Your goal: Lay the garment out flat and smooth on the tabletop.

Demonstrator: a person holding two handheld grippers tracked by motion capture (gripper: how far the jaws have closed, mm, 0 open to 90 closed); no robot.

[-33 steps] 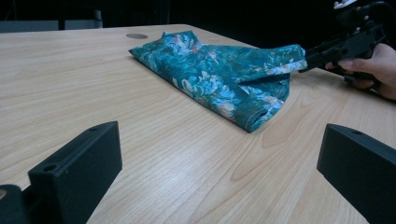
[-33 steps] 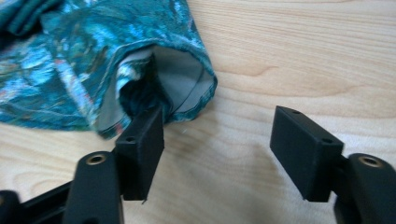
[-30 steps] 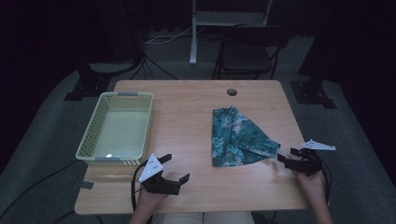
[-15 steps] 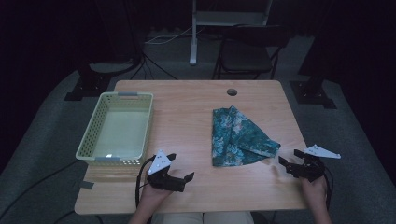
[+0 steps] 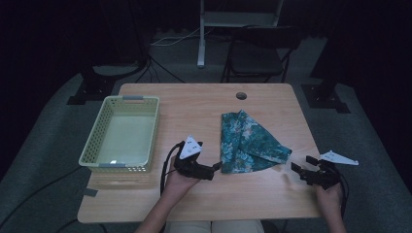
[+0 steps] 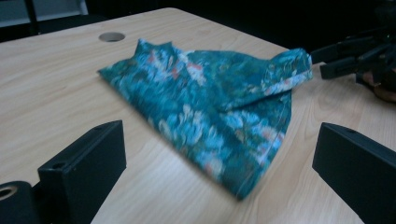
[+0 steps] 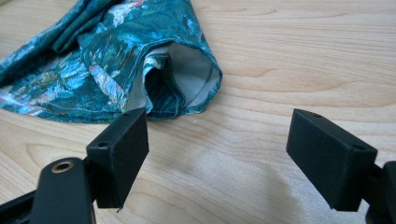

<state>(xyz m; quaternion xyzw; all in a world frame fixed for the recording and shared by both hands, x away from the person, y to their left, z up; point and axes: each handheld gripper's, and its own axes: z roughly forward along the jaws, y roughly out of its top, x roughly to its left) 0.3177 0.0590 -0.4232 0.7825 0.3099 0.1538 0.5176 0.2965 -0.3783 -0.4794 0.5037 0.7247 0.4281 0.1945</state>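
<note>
While both tongs gape empty, cloth (image 5: pixel 250 143) between them, basket (image 5: pixel 92 145) left, table (image 5: pixel 194 104) bare.

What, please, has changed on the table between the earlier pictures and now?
The left gripper moved from beside the basket rightward to the cloth's near left corner, jaws open around nothing. The right gripper barely shifted, open beside the cloth's right tip. Cloth and basket stayed put.
</note>
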